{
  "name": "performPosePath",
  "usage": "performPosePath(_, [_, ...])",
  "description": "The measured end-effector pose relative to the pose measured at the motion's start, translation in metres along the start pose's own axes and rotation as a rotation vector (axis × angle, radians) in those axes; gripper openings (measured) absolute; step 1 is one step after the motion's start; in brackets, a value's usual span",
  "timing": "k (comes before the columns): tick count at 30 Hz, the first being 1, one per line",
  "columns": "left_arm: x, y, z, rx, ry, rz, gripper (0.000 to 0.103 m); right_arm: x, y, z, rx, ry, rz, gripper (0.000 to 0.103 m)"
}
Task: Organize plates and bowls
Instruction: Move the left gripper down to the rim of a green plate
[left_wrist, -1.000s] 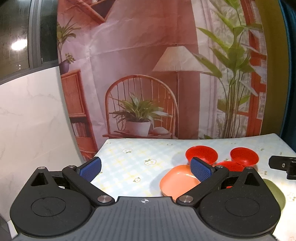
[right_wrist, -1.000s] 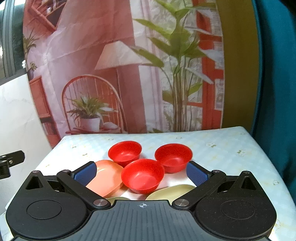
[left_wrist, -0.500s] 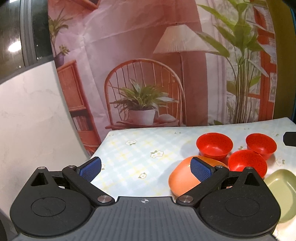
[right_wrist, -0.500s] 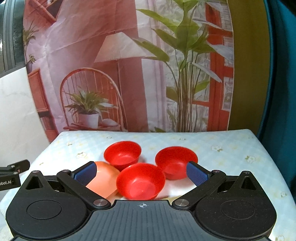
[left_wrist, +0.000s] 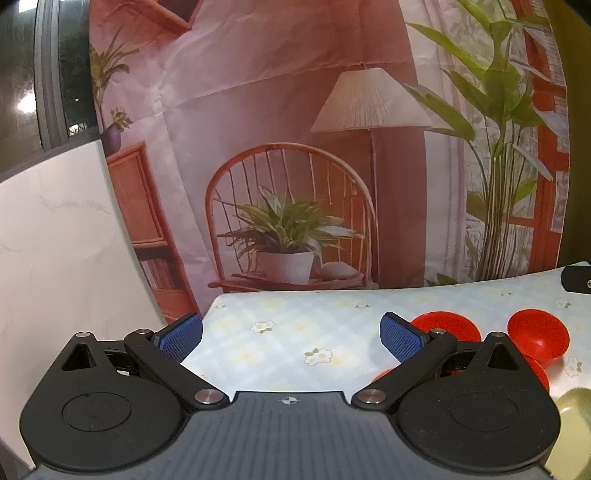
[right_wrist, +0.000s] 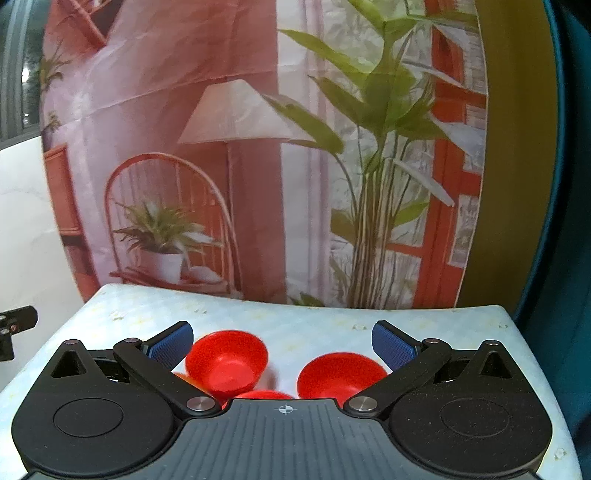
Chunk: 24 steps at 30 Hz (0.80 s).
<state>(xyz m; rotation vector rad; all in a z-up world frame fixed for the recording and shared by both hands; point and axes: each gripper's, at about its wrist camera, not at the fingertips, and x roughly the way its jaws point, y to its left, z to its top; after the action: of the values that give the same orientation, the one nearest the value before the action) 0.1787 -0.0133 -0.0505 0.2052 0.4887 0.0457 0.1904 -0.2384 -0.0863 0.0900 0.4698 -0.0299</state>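
In the right wrist view my right gripper (right_wrist: 282, 341) is open and empty above two red bowls, a left one (right_wrist: 226, 360) and a right one (right_wrist: 340, 374). A third red bowl (right_wrist: 264, 395) and an orange plate (right_wrist: 184, 378) peek out under the gripper body. In the left wrist view my left gripper (left_wrist: 291, 332) is open and empty over bare tablecloth. Two red bowls (left_wrist: 448, 325) (left_wrist: 537, 338) lie right of it. A third red bowl (left_wrist: 539, 373), the orange plate's edge (left_wrist: 378, 376) and a green plate (left_wrist: 570, 413) are mostly hidden.
The table (left_wrist: 295, 317) has a pale checked cloth with flowers. A printed backdrop (left_wrist: 295, 147) hangs behind its far edge. A white wall (left_wrist: 55, 258) stands left. The other gripper shows at the view edges, in the left wrist view (left_wrist: 576, 278) and in the right wrist view (right_wrist: 14, 321).
Both views have tilted upward and closer in, so the bowls and plates have slid down toward or under the gripper bodies. Both grippers stay open.
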Motion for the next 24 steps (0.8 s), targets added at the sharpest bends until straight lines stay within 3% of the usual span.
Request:
performPosePath(5, [0.013, -0.011, -0.006, 0.027, 0.022, -0.031, 0.102, 0.015, -0.004, -0.002, 0.037, 0.023, 0.021, 0.103])
performPosePath(10, [0.024, -0.018, -0.026, 0.027, 0.105, -0.09, 0.096, 0.023, -0.003, -0.017, 0.048, 0.042, 0.046, 0.102])
performPosePath(18, [0.039, -0.025, -0.08, 0.011, 0.311, -0.208, 0.087, 0.03, 0.002, -0.06, 0.02, 0.129, 0.078, 0.087])
performPosePath(24, [0.045, -0.017, -0.103, -0.105, 0.425, -0.299, 0.08, 0.022, 0.005, -0.085, -0.011, 0.169, 0.11, 0.075])
